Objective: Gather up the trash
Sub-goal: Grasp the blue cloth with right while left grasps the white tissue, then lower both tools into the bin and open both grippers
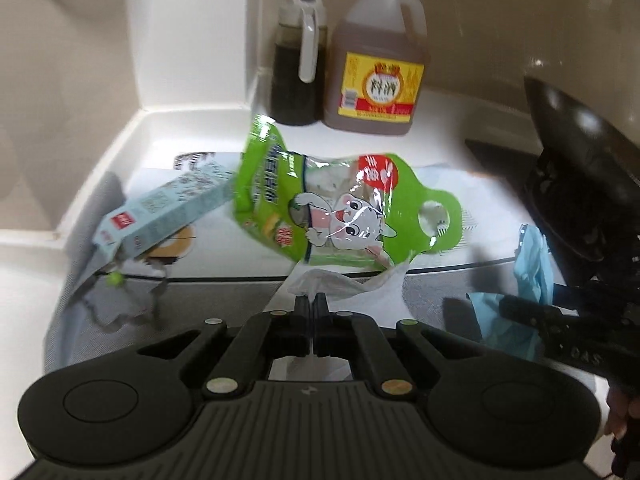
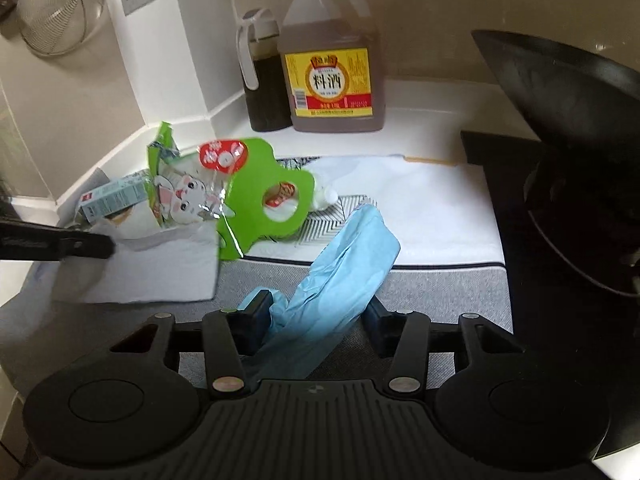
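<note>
On the grey woven counter mat [image 2: 440,292], left gripper [image 1: 311,300] is clenched on a crumpled white tissue [image 1: 344,286] — thin, limp. At its 12 o'clock: glossy green plastic snack bag [image 1: 320,204]. Right gripper [image 2: 316,312] straddles a wrinkled blue paper wrapper [image 2: 344,272] — grip unclear, jaws half-wide, likely for bunching it.

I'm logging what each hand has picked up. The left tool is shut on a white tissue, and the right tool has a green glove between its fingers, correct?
Not quite: the glove between the right tool's fingers is light blue, not green, as the right wrist view shows. The left tool is indeed shut on the white tissue.
</note>
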